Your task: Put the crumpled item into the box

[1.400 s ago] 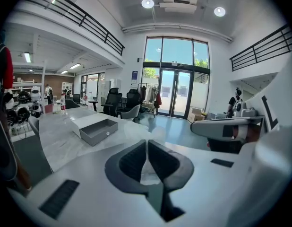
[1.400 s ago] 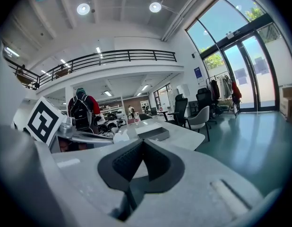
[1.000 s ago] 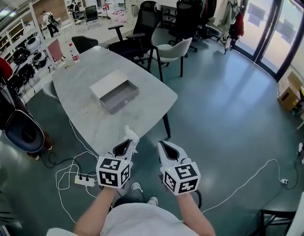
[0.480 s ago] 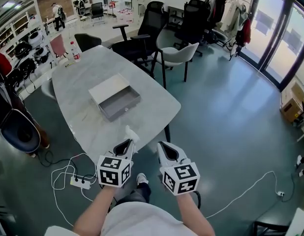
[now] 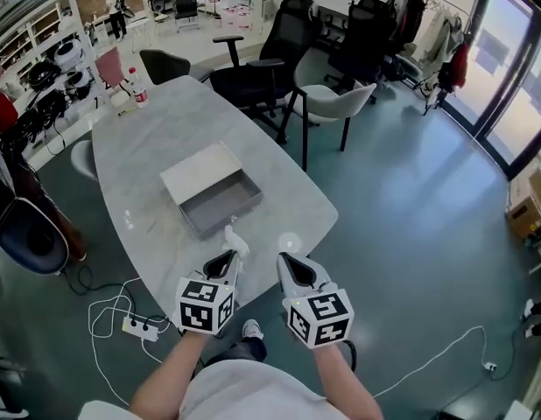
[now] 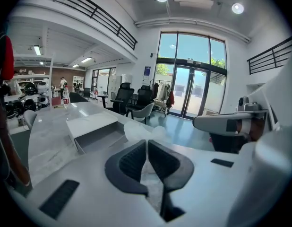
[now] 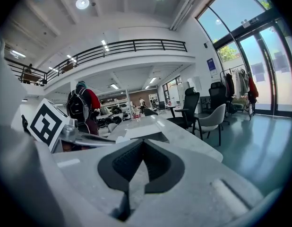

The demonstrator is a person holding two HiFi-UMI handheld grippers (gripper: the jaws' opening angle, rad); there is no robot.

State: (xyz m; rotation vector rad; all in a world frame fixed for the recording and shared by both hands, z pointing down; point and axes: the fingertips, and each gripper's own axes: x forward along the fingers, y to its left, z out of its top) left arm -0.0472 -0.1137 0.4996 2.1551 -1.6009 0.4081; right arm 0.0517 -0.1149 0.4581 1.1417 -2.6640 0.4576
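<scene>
An open grey box (image 5: 220,204) with its white lid beside it lies on the grey marble table (image 5: 161,129). In the left gripper view the box (image 6: 96,132) sits ahead and to the left of the jaws. My left gripper (image 5: 228,257) hovers over the table's near edge, shut on the white crumpled item (image 5: 235,237), which sticks out past the tips towards the box. The same crumpled item (image 6: 142,131) shows above the closed jaws of the left gripper (image 6: 147,144). My right gripper (image 5: 286,262) is alongside, shut and empty (image 7: 142,144). The box (image 7: 142,135) lies ahead of it.
Office chairs (image 5: 257,68) and a grey chair (image 5: 333,103) stand at the table's far side. A bottle (image 5: 139,88) is at the far end of the table. A power strip (image 5: 141,326) and cables lie on the floor by my feet. A person in red (image 5: 1,116) stands at the left.
The table and box have come nearer in the head view as I stepped forward. Both grippers now reach over the table's near edge, still shut, with the crumpled item in the left.
</scene>
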